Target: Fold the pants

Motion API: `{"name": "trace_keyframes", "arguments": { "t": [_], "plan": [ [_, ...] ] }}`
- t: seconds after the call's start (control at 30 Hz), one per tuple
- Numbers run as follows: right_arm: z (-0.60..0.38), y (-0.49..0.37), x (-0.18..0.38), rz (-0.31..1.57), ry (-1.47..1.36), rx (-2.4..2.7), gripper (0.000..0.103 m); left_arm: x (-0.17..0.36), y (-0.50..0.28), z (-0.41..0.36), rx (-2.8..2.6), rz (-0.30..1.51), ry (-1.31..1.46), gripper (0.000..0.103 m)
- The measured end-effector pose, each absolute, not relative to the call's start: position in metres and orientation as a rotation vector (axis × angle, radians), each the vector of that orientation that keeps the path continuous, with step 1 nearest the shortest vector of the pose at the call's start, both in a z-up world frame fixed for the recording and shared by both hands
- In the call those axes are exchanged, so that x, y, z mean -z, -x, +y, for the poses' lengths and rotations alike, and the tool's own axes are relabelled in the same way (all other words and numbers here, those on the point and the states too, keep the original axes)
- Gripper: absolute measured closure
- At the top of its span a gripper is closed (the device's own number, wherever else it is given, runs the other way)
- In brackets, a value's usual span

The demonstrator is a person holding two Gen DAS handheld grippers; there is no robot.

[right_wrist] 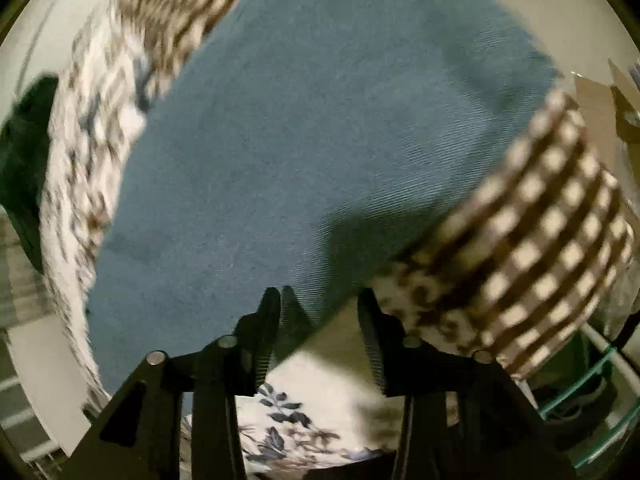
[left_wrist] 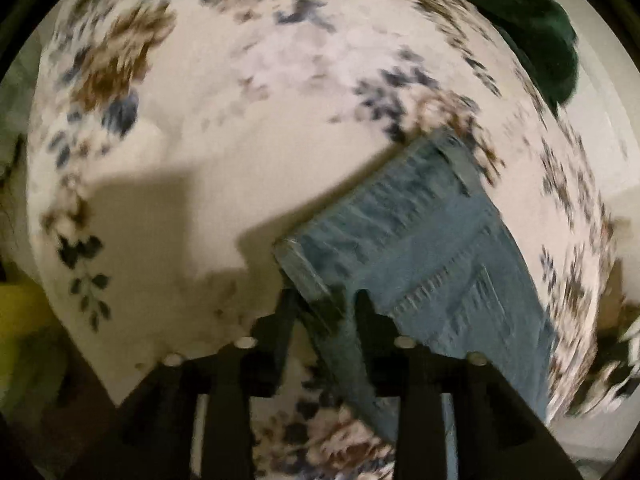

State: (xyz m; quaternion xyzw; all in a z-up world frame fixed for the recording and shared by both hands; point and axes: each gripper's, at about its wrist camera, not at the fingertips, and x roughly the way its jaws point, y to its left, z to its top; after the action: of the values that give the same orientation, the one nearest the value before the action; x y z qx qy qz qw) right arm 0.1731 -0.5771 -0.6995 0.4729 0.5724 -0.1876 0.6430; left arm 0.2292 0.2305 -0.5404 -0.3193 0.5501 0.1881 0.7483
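The pants are light blue jeans [left_wrist: 432, 248]. In the left wrist view they hang from my left gripper [left_wrist: 324, 300], whose fingers pinch a hemmed edge and hold it above the floral bedsheet [left_wrist: 240, 140]. In the right wrist view the jeans [right_wrist: 300, 140] fill most of the frame as a broad smooth panel. My right gripper [right_wrist: 320, 304] stands with its jaws apart; an edge of the denim lies against its left finger [right_wrist: 268, 320], and the right finger [right_wrist: 370, 320] is clear of the cloth. Both views are blurred by motion.
A dark green garment [left_wrist: 532, 28] lies at the far edge of the bed; it also shows in the right wrist view [right_wrist: 24, 152]. A brown-and-cream checked cloth [right_wrist: 552, 232] lies to the right of the jeans. A yellow-green object [left_wrist: 20, 312] sits at the left.
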Motion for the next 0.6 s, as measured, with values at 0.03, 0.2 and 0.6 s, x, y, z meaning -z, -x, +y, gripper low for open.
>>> {"name": "trace_keyframes", "arguments": {
  "t": [0.03,0.2,0.6],
  "plan": [
    [-0.589,-0.162,0.694,1.254,-1.115,0.452,0.06,0.533,-0.23,0.223,-0.403,1.204,0.66,0.048],
    [-0.653,-0.126,0.695,1.011,-1.312,0.577,0.06,0.512,-0.231,0.15,-0.272,1.242,0.527,0.025],
    [-0.693,-0.151,0.67,0.821,-1.167,0.634,0.098,0.562,-0.251,-0.108,0.169,1.426,0.264,0.025]
  ]
}}
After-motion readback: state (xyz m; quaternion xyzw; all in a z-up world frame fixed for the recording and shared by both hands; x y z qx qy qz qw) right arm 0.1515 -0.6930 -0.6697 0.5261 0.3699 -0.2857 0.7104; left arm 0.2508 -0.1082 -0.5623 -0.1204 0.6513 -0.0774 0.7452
